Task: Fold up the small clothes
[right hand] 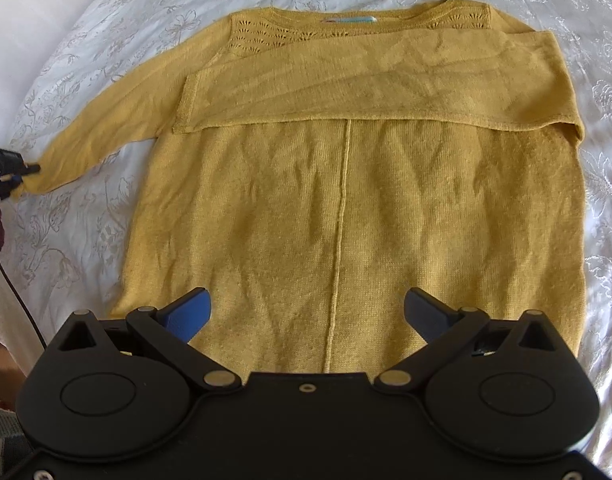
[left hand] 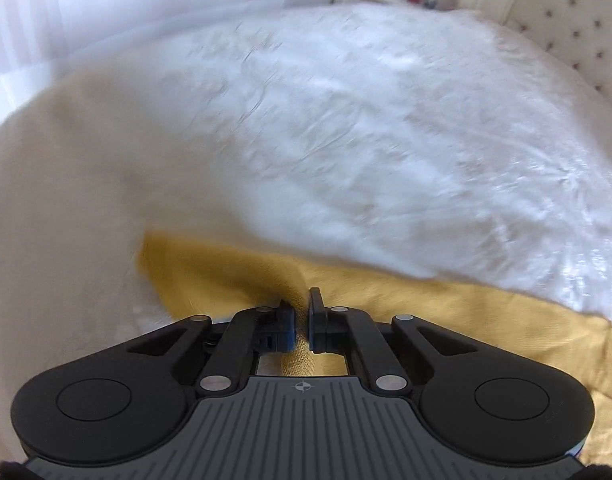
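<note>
Pinching mustard knit sweater (right hand: 345,200) cuff, left gripper (left hand: 302,322) over embroidered white bedspread (right hand: 106,20).

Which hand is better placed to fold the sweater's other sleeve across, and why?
Left. The left gripper is shut on the cuff of the outstretched sleeve, ready to carry it across. The right gripper hangs open over the hem, holding nothing.

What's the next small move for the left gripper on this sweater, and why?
Probably lift the left gripper and carry the left sleeve across the sweater body. Its jaws are shut on yellow knit at the cuff, and that sleeve lies stretched out on the bedspread. The other sleeve is already folded across the chest. The right gripper hovers open over the hem.
</note>
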{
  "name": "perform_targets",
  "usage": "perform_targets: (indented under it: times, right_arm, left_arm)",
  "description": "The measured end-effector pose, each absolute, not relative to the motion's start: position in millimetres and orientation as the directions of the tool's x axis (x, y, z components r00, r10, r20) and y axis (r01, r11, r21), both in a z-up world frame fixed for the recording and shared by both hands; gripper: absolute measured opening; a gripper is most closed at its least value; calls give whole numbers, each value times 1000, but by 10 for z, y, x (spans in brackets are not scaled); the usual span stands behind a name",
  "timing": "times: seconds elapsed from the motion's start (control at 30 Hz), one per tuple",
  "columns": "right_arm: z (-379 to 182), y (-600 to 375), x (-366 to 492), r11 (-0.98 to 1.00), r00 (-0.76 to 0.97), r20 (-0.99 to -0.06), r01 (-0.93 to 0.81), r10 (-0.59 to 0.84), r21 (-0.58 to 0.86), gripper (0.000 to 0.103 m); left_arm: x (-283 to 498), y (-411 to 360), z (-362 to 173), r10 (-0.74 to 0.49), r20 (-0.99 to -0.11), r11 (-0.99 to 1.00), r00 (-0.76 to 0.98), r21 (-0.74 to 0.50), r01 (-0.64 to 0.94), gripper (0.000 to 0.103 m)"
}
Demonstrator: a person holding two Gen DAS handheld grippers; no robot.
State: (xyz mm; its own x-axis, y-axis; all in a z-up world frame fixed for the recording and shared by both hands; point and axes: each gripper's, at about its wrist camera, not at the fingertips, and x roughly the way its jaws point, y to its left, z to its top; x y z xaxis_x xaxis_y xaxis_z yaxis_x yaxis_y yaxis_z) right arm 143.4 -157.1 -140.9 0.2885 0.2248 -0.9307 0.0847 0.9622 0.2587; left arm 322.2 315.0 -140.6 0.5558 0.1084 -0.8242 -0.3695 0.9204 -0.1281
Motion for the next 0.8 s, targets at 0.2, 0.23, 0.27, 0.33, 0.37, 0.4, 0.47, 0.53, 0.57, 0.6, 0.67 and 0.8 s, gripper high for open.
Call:
perform_targets:
  times: [0.2, 0.23, 0.27, 0.33, 0.37, 0.4, 0.47, 0.53, 0.57, 0.6, 0.67, 0.8]
  right_arm:
    - [-1439, -1696, 1407, 957, 288, -921, 48, 261, 286, 102]
    - [-1443, -1730, 1396, 956, 289, -920, 42, 266, 290, 102]
    - [-1444, -1765, 1386, 955, 291, -918, 40, 270, 293, 102]
    - [-1434, -1850, 1355, 953, 300, -913, 41, 275, 300, 102]
    - [-1425, -1899, 1336, 952, 306, -911, 44, 277, 304, 102]
    - [-1417, -1947, 1316, 951, 312, -909, 49, 277, 307, 102]
    - [-1393, -2071, 1273, 948, 324, -905, 61, 276, 312, 102]
    - [-1372, -2188, 1230, 948, 333, -903, 74, 269, 310, 102]
    - [-1362, -2245, 1212, 948, 338, -903, 81, 265, 309, 102]
    - [-1353, -2302, 1197, 947, 342, -903, 90, 262, 308, 102]
    - [-1335, -2425, 1175, 945, 352, -901, 109, 254, 309, 102]
    - [-1305, -2579, 1171, 941, 366, -898, 131, 245, 311, 102]
  left_arm:
    - [3165, 2404, -774, 18, -740, 967, 672, -159, -201, 6]
    - [3166, 2211, -684, -6, -725, 974, 689, -161, -161, 6]
    - [3162, 2031, -612, -31, -710, 978, 704, -166, -125, 6]
    - [3165, 1638, -512, -97, -689, 981, 718, -189, -48, 6]
    - [3172, 1443, -495, -132, -684, 979, 717, -203, -14, 6]
    - [3173, 1236, -494, -163, -681, 976, 714, -217, 16, 6]
    - [3178, 849, -543, -220, -680, 968, 700, -239, 73, 6]
    - [3181, 476, -633, -266, -687, 960, 676, -253, 120, 6]
    - [3180, 307, -688, -285, -693, 956, 662, -257, 143, 7]
    - [3169, 134, -741, -304, -699, 951, 647, -258, 168, 7]
    - [3146, -168, -858, -353, -713, 936, 605, -270, 227, 13]
    - [2973, -566, -1016, -421, -720, 900, 552, -257, 351, 39]
